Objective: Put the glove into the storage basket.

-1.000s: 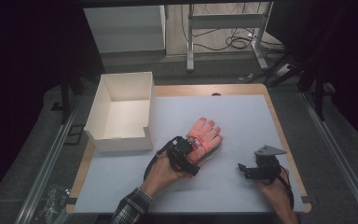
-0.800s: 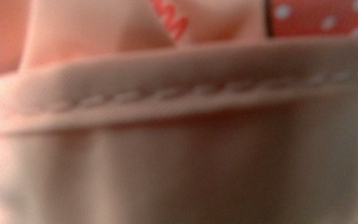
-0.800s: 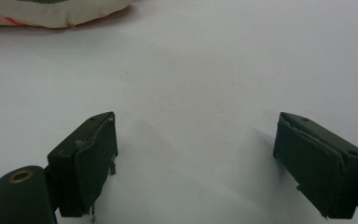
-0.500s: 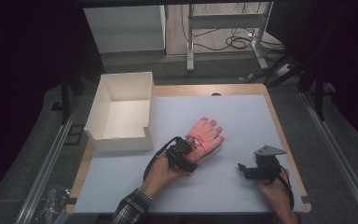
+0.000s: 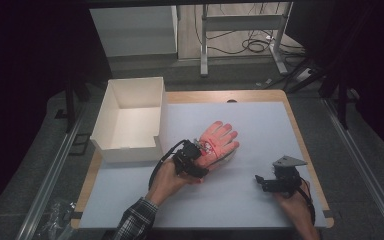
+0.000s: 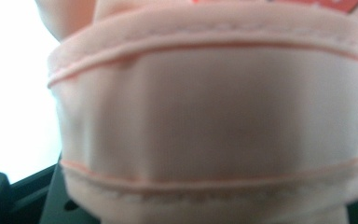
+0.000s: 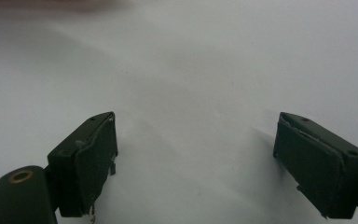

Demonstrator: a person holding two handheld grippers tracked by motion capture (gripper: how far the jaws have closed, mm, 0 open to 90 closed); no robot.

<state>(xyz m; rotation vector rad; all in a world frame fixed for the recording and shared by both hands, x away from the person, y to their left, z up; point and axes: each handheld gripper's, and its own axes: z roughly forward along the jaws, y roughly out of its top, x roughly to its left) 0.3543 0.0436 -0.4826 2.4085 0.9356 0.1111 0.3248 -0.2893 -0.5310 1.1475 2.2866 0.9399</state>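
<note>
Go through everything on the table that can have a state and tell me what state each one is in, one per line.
Glove: lying flat on the table, fingers spread, cuff toward the person.
Box: open at the top, nothing seen inside, at the table's left edge.
Left gripper: at the glove's cuff; open or shut cannot be told.
Right gripper: open, nothing between its jaws, low over bare table.

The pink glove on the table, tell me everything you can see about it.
The glove is pink to coral, with red markings on its back and a paler, stitched cuff that looks like soft fabric. It lies flat on the white table cover, fingers spread and pointing away from the person, just right of the open white box. The left hand-held gripper is at its cuff end, the cuff right up against its camera; whether it grips can't be told.
</note>
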